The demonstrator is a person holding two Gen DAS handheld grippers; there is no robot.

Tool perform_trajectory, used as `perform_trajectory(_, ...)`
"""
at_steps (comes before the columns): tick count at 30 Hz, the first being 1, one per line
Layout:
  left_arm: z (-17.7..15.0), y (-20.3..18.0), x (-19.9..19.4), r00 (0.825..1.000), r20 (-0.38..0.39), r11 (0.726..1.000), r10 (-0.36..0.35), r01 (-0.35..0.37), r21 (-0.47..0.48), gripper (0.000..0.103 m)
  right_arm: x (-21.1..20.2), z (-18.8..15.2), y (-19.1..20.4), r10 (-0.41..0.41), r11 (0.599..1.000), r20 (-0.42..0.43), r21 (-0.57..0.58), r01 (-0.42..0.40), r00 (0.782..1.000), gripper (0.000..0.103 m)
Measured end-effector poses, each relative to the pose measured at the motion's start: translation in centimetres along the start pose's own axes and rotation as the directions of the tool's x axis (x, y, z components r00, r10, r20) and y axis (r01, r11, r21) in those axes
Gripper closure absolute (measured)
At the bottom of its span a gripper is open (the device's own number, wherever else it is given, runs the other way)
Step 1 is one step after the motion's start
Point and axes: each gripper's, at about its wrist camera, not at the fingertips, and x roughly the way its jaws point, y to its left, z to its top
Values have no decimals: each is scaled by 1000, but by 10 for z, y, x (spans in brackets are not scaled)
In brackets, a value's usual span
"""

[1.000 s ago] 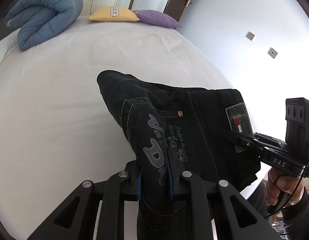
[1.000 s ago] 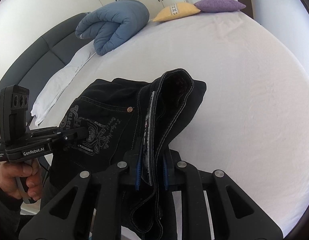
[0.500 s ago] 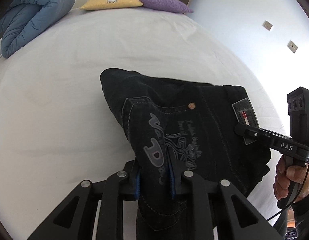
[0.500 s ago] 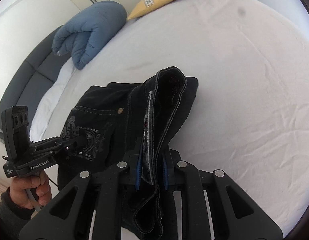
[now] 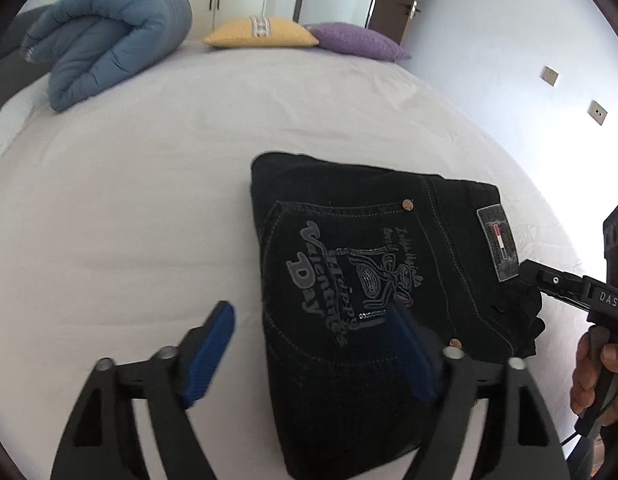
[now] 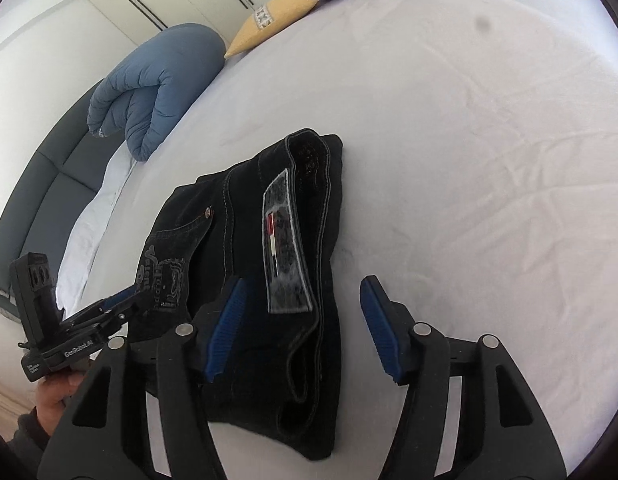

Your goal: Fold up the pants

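Pants [image 5: 373, 280] folded on bed [image 5: 129, 220]; left tongs [image 5: 313, 354], right tongs [image 6: 305, 330] spread.

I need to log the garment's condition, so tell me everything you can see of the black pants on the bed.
The black pants are dark denim with pale contrast stitching, folded into a compact bundle lying on the white bed sheet. A back pocket faces up, printed with grey lettering and copper rivets; a grey waistband patch shows a red-and-white stripe. Both the left gripper and right gripper are open, straddling the bundle without clamping it.
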Motion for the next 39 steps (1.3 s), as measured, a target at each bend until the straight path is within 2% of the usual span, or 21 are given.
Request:
perform_trajectory(1, -4, -3, -14, 999, 44, 999, 33, -33, 6, 0, -14, -7, 7, -29, 999, 23, -13, 29, 999, 45)
perform_trajectory(4, -17, -18, -74, 968, 232, 993, 95, -108, 43, 0, -68, -33, 30, -124, 986, 156, -93, 139, 980, 45)
perform_trajectory(6, -27, -30, -119, 922, 355, 982, 154, -181, 45, 0, -107, -46, 52, -174, 967, 281, -130, 217, 944, 41)
perform_trajectory(7, -26, -32, -137, 901, 401, 980, 166, -197, 35, 0, -127, -53, 63, -190, 957, 350, -141, 252, 917, 31)
perform_trajectory(10, -20, -44, -194, 797, 567, 972, 207, -232, -29, 0, -188, -77, 107, -206, 917, 612, -152, 369, 764, 3)
perform_trajectory(11, -24, -44, -216, 774, 602, 974, 198, -227, -29, 0, -211, -87, 121, -195, 897, 694, -160, 412, 693, 0)
perform_trajectory(13, -27, -49, -243, 731, 649, 967, 209, -255, -24, 0, -239, -96, 144, -190, 861, 763, -173, 478, 618, 0)
perform_trajectory(14, -29, -51, -258, 698, 677, 956, 235, -293, -29, 0, -252, -97, 156, -190, 843, 775, -186, 505, 602, 0)
perform_trajectory(15, -28, -49, -267, 699, 675, 954, 237, -300, -23, 0, -260, -96, 163, -200, 829, 777, -191, 526, 597, 0)
perform_trajectory(17, -21, -47, -283, 734, 647, 962, 206, -273, 3, 0, -279, -96, 178, -219, 805, 789, -187, 563, 575, 0)
perform_trajectory(19, -24, -49, -300, 703, 676, 957, 220, -290, -11, 0, -302, -105, 192, -195, 801, 827, -176, 572, 527, 0)
perform_trajectory(20, -24, -51, -310, 683, 696, 956, 221, -294, -15, 0, -315, -110, 198, -157, 811, 838, -193, 552, 523, 0)
perform_trajectory(21, -24, -50, -319, 688, 692, 959, 217, -284, -18, 0, -321, -110, 207, -116, 825, 830, -225, 518, 546, 0)
perform_trajectory(22, -22, -50, -325, 707, 675, 963, 209, -267, -19, 0, -328, -111, 213, -91, 836, 809, -254, 486, 580, 0)
perform_trajectory(23, -17, -50, -326, 739, 644, 969, 199, -248, -15, 0, -331, -109, 216, -95, 844, 785, -263, 468, 612, 0)
perform_trajectory(24, -15, -50, -327, 755, 628, 971, 192, -239, -10, 0, -335, -108, 218, -110, 850, 765, -258, 458, 635, 0)
perform_trajectory(27, -15, -55, -328, 770, 603, 968, 205, -252, -7, 0, -343, -111, 215, -134, 886, 705, -229, 402, 697, 0)
perform_trajectory(30, -17, -58, -317, 817, 537, 970, 209, -242, -9, 0, -338, -112, 208, -166, 910, 624, -201, 363, 763, 0)
perform_trajectory(33, -29, -63, -301, 857, 461, 968, 230, -251, -18, 0, -330, -121, 198, -200, 928, 561, -154, 338, 803, 0)
perform_trajectory(35, -35, -64, -283, 893, 390, 971, 224, -239, -12, 0, -317, -127, 187, -230, 930, 512, -136, 342, 827, 0)
perform_trajectory(39, -46, -63, -259, 942, 267, 979, 202, -205, -15, 0, -295, -131, 180, -258, 927, 465, -129, 353, 847, 0)
